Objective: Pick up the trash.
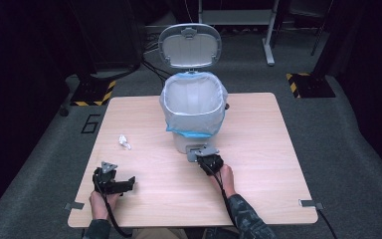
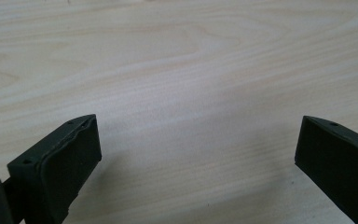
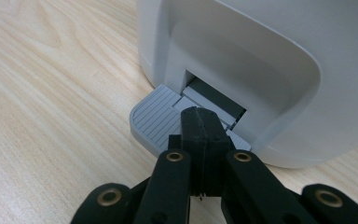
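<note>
Left gripper [image 1: 128,184] rests low on the table [image 1: 258,164] near the person's edge, jaws spread wide with bare wood between them; idle

Crumpled white scrap [image 1: 124,142] lies on the table ahead of it, well apart from both grippers, left of the bin. Looks like paper or tissue: light, soft, will crush under the pads. A gentle pinch across its bulk from above should do; it may skid on the smooth wood if nudged sideways

Pedal bin [image 1: 193,107] stands at the table's middle, lid [image 1: 189,46] tipped up and back, mouth open, a thin translucent liner [image 1: 214,112] with a blue edge folded over the rim. Body is hard, smooth white plastic, likely light and empty, so it could slide or tip if shoved. The liner is flimsy and would snag

Right gripper [image 3: 199,116] at the bin's foot, jaws pressed together, holding nothing, tips bearing down on the grey ribbed pedal [image 3: 156,119]. The pedal is stiff and its ribs give purchase; judged best pressed at its outer half for leverage, straight down, so the bin stays put
</note>
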A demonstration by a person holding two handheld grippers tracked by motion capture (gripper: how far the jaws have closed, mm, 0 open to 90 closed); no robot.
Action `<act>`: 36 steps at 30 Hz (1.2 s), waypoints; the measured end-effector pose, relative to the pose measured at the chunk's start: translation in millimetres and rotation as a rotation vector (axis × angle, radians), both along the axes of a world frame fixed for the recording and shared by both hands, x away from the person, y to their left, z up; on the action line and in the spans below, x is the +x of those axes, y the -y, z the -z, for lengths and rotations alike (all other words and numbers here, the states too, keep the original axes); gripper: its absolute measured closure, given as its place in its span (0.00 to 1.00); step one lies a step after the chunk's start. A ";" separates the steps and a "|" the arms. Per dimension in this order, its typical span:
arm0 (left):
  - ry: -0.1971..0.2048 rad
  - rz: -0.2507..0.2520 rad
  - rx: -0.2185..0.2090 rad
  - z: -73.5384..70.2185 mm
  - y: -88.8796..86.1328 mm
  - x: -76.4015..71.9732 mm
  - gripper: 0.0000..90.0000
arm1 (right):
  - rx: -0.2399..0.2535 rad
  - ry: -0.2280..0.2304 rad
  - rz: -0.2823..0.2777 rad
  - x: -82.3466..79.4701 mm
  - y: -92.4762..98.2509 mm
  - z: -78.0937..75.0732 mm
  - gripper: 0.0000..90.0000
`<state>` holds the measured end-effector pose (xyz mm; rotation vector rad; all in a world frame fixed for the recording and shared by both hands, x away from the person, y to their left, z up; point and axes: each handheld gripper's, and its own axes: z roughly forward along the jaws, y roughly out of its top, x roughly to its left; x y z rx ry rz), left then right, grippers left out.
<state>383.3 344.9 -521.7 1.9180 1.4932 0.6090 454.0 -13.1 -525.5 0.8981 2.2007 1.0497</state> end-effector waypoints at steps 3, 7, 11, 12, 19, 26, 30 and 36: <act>0.001 0.017 -0.012 -6.6 -2.2 6.8 0.00 | 0.003 -0.004 -0.001 0.2 0.4 -0.1 1.00; -0.006 0.035 -0.026 -9.6 -4.5 14.1 0.00 | 0.005 -0.004 -0.002 0.1 0.3 -0.1 1.00; -0.016 0.044 -0.033 -11.9 -6.3 22.1 0.00 | 0.004 -0.003 -0.003 0.2 0.4 0.0 1.00; -0.015 0.045 -0.029 -12.9 -6.5 23.9 0.00 | 0.005 -0.004 -0.003 0.2 0.4 0.0 1.00; -0.009 0.062 -0.034 -21.7 -9.4 35.6 0.00 | 0.010 -0.008 -0.003 0.9 1.1 -0.2 1.00; -0.004 0.071 -0.029 -26.3 -10.5 46.1 0.01 | 0.009 -0.007 -0.004 0.8 1.2 -0.2 1.00; 0.007 0.073 -0.047 -30.2 -12.2 55.2 0.01 | 0.011 -0.009 -0.001 0.6 1.0 -0.1 1.00; 0.011 0.065 -0.064 -35.4 -17.5 67.2 0.01 | 0.014 -0.010 -0.002 0.6 1.1 -0.1 1.00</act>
